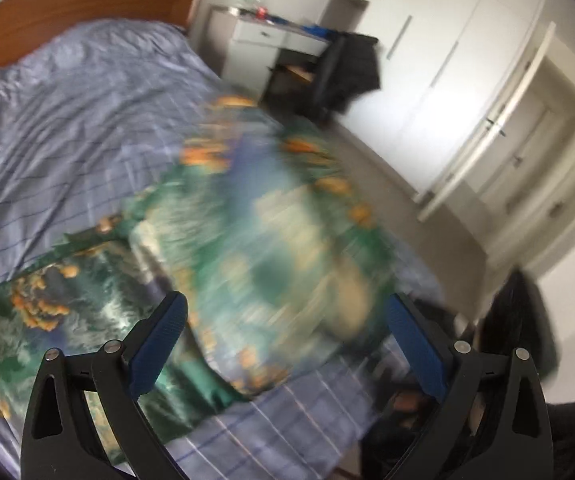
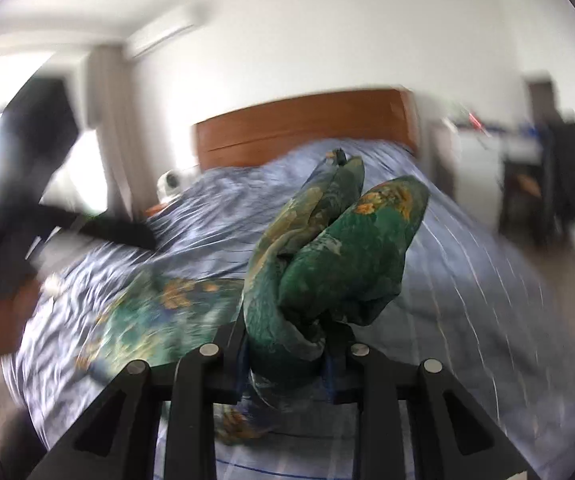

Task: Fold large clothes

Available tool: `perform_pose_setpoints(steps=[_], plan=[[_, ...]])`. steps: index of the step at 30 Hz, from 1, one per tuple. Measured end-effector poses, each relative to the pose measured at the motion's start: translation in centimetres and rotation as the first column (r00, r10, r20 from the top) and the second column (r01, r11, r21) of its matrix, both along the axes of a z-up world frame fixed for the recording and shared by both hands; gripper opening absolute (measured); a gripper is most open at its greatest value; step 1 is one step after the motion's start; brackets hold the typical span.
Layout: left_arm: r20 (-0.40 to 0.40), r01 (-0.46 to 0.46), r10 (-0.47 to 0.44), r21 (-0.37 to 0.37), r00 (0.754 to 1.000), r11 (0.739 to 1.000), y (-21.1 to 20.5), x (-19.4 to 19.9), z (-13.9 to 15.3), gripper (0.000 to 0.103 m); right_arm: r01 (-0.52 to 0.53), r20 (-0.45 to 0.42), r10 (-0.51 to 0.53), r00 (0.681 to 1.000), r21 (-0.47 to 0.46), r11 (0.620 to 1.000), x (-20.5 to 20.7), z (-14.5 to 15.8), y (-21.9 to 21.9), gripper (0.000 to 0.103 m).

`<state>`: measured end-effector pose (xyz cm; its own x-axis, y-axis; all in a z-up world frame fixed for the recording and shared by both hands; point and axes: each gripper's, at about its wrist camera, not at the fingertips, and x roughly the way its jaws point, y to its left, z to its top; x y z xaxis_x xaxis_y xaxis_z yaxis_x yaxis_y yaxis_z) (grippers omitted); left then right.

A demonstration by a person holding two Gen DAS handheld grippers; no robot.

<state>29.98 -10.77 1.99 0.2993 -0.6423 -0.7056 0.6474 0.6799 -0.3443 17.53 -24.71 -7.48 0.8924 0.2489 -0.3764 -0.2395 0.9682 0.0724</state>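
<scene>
Left view: cloth (image 1: 255, 216) mid smeared by motion blur, pattern unreadable. Right view: gripper (image 2: 287, 354) pads hidden under bunched cloth (image 2: 327, 256); dark shape (image 2: 27, 168) far left blurred, cut off by edge; desk (image 2: 487, 140) items too small.

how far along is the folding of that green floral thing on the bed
Early stage. Done: the green floral garment lies on the blue bedspread, partly doubled over, though blur hides how neatly. In hand: the right gripper is shut on a bunched part of it, lifted; the left gripper is open and holds nothing. Left: flattening and the remaining folds.
</scene>
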Motion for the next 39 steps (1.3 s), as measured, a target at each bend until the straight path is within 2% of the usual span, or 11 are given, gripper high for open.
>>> perform_pose_setpoints(steps=[6, 9, 10, 11, 13, 18, 20, 26, 27, 29, 39], plan=[[0.032, -0.082, 0.078, 0.166, 0.996, 0.983, 3.0, 0.1, -0.3, 0.100, -0.213, 0.045, 0.238, 0.970, -0.307, 0.928, -2.9, -0.5, 9.8, 0.028], [0.083, -0.176, 0.158, 0.307, 0.984, 0.935, 4.3, 0.0, -2.6, 0.098, -0.298, 0.045, 0.350, 0.936, -0.428, 0.853, -4.7, -1.6, 13.6, 0.028], [0.094, -0.205, 0.184, 0.333, 0.978, 0.920, 4.8, 0.0, -3.5, 0.088, -0.317, 0.043, 0.374, 0.926, -0.448, 0.836, -5.0, -1.8, 14.4, 0.028], [0.088, -0.226, 0.208, 0.338, 0.974, 0.914, 5.5, 0.2, -4.4, 0.055, -0.337, 0.035, 0.397, 0.917, -0.463, 0.820, -4.8, -2.0, 15.1, 0.028], [0.022, -0.229, 0.233, 0.293, 0.972, 0.928, 6.9, 1.0, -5.5, 0.041, -0.364, 0.015, 0.423, 0.906, -0.480, 0.798, -4.6, -2.1, 16.2, 0.028], [0.002, -0.284, 0.291, 0.215, 0.957, 0.934, 13.1, 3.7, -6.2, 0.035, -0.490, -0.120, 0.480, 0.869, -0.354, 0.797, -4.9, -0.8, 15.3, 0.066], [0.021, -0.323, 0.326, 0.210, 0.945, 0.923, 15.7, 4.5, -6.4, 0.035, -0.507, -0.143, 0.486, 0.862, -0.267, 0.820, -4.6, 0.4, 13.9, 0.067], [-0.054, -0.443, 0.465, 0.222, 0.884, 0.868, 24.3, 6.5, -11.3, 0.036, -0.388, -0.251, 0.345, 0.904, -0.149, 0.909, 2.3, 0.5, 11.2, 0.065], [-0.067, -0.451, 0.474, 0.215, 0.878, 0.866, 24.8, 6.7, -11.7, 0.036, -0.378, -0.274, 0.332, 0.902, -0.133, 0.916, 3.6, 0.1, 11.3, 0.050], [-0.108, -0.463, 0.484, 0.171, 0.868, 0.869, 26.4, 6.6, -13.1, 0.037, -0.380, -0.323, 0.335, 0.885, -0.088, 0.921, 6.2, -1.0, 12.2, 0.030], [-0.237, -0.487, 0.488, 0.065, 0.840, 0.871, 29.3, 8.0, -18.5, 0.049, -0.452, -0.477, 0.377, 0.794, -0.048, 0.891, 10.1, -9.7, 17.2, 0.028]])
